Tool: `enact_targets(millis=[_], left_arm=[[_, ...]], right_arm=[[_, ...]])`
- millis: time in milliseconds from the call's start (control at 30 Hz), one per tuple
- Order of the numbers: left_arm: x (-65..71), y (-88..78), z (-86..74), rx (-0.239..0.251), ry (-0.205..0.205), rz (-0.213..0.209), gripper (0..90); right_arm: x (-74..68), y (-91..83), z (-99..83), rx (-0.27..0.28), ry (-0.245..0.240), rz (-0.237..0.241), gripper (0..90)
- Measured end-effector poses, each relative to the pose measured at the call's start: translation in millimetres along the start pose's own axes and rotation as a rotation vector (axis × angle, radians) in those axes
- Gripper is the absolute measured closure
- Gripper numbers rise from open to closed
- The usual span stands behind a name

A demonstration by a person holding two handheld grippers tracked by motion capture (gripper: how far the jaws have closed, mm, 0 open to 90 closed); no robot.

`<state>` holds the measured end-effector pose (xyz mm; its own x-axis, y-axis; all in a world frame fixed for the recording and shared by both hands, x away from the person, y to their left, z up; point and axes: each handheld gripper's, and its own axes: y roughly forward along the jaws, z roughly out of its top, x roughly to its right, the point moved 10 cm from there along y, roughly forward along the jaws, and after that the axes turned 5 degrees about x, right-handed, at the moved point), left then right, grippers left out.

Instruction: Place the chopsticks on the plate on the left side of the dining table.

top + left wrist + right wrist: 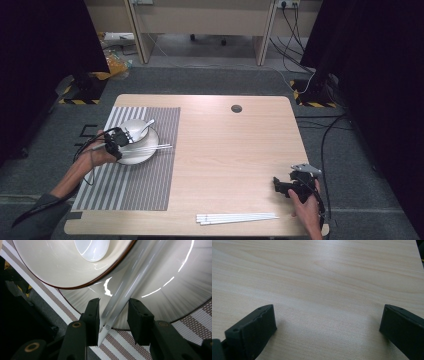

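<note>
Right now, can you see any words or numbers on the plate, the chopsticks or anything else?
Chopsticks between the left gripper jaws: a small square mark near the tip, too small to read.
Plate, bowl, spoon, striped placemat: no text.
Second pair of chopsticks at the table's near edge: no text that can be made out.

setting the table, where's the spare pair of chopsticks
In the high view the spare chopsticks lie on the bare table near its front edge, right of the striped mat and just left of the right gripper.
</note>
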<state>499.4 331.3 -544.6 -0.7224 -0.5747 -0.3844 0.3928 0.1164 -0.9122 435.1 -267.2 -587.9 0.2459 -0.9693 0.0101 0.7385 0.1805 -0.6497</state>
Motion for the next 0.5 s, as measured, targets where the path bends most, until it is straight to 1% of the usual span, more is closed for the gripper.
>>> enact_targets(millis=[100,200,367,500], left_arm=[[0.5,0.4,0.9,0.004,-0.008,-0.005,61.6],[-0.5,0.7,1.4,-0.002,-0.021,0.000,61.0],[-1.6,1.1,1.4,-0.005,-0.041,-0.006,60.2],[-2.1,0.8,0.7,-0.011,-0.028,0.000,60.1]], right_arm=[[0.0,0.0,0.0,0.000,0.000,0.000,0.6],[0.0,0.0,0.0,0.000,0.000,0.000,0.6],[0.0,0.0,0.0,0.000,0.000,0.000,0.6],[0.0,0.0,0.0,0.000,0.000,0.000,0.6]])
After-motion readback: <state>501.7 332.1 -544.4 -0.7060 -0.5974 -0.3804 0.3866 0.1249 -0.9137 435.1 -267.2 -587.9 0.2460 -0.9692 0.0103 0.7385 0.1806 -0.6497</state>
